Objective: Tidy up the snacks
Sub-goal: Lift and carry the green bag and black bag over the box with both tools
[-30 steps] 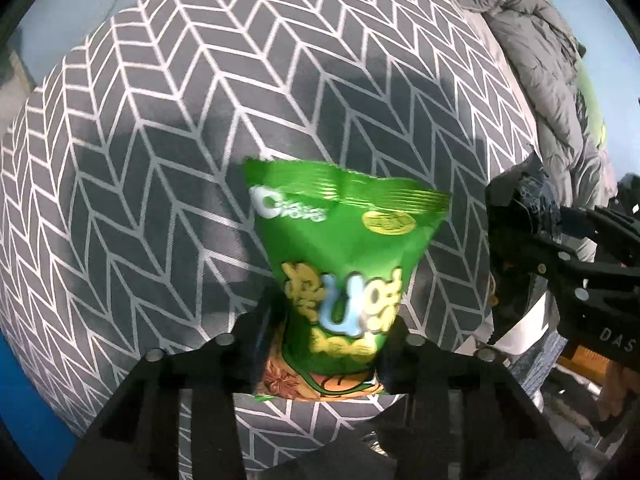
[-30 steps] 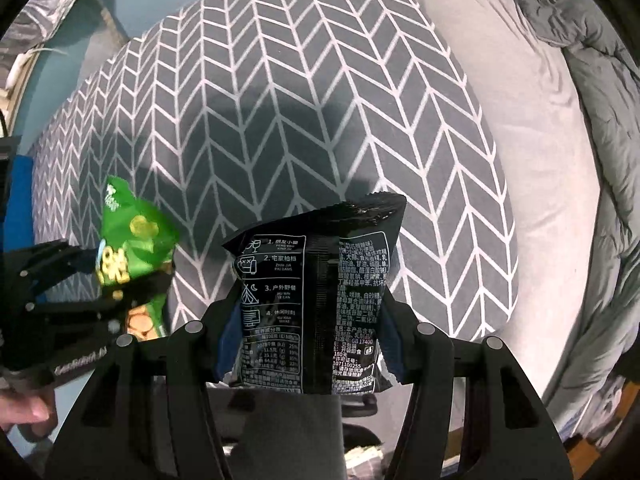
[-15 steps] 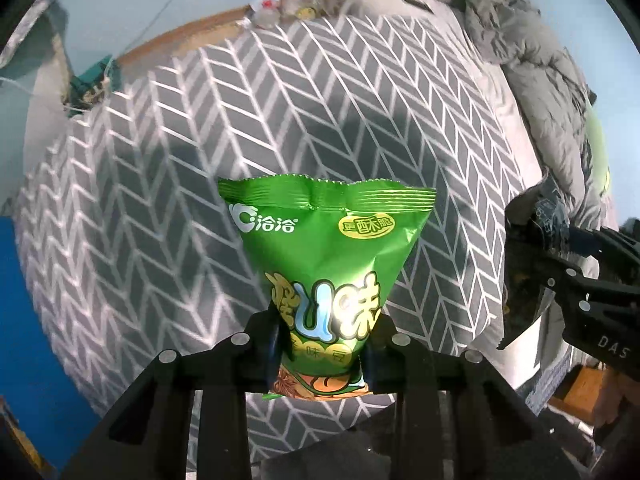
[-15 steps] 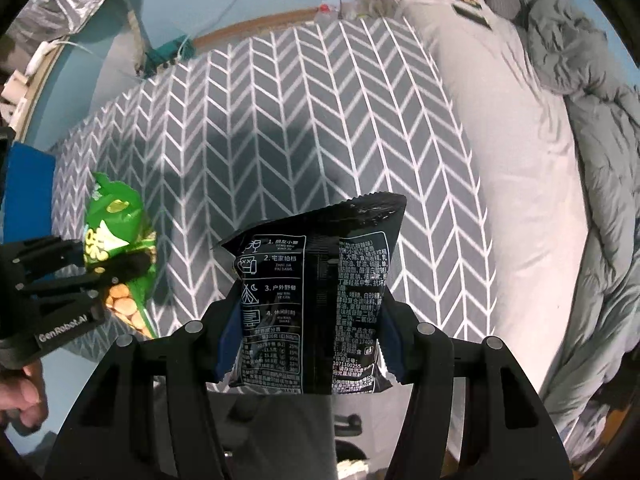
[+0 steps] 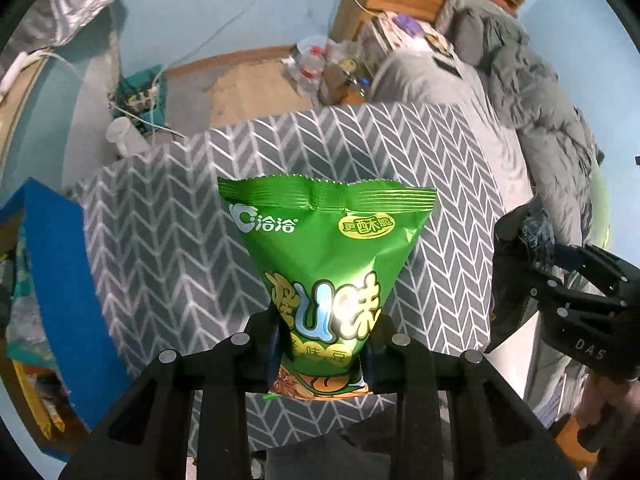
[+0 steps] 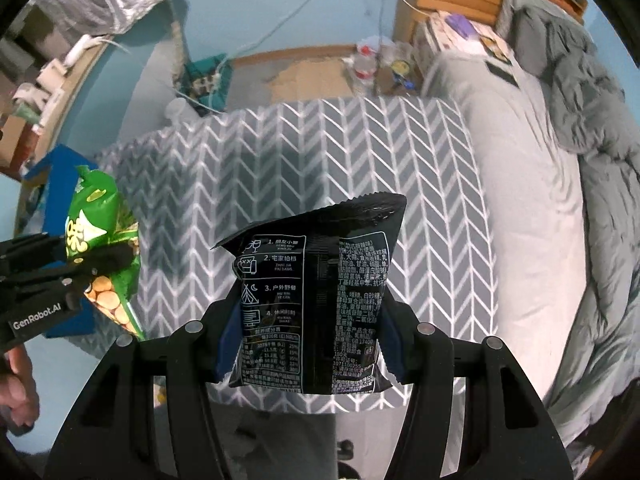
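Snacks fill both my claws: my left gripper (image 5: 322,354) pinches the green snack bag (image 5: 326,264) by its lower end, upright, and my right gripper (image 6: 310,338) clamps the black snack bag (image 6: 316,300) the same way. Both hang above the grey chevron cloth (image 6: 320,152). Beyond lie a blue box (image 5: 60,280) and grey bedding (image 6: 532,184).

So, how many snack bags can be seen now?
2: a green snack bag in the left gripper, a black snack bag in the right gripper. Others may be hidden.
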The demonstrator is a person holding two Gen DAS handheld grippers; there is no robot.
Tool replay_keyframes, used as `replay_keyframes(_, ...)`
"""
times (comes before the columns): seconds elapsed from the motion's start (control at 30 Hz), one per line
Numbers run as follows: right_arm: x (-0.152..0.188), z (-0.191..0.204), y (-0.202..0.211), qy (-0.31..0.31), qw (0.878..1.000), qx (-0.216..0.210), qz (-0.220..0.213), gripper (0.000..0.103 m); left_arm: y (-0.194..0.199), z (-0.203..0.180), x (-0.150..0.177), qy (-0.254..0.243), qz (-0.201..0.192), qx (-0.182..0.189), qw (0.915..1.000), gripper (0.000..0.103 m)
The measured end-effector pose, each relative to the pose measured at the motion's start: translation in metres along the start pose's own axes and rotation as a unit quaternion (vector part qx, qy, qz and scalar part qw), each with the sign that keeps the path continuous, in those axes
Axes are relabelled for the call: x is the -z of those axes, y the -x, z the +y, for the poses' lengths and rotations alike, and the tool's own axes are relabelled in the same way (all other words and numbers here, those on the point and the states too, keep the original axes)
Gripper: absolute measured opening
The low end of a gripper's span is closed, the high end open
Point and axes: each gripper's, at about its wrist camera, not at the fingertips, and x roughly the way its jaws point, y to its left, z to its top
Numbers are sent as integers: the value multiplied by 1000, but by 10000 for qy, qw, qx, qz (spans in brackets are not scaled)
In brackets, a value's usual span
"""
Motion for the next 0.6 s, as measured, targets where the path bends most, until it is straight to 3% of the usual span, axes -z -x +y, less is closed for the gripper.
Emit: replay_keyframes(0.6,-45,106,18,1029,9930,-518,-276,58,67,93,16,982,-527,-188,9936,31)
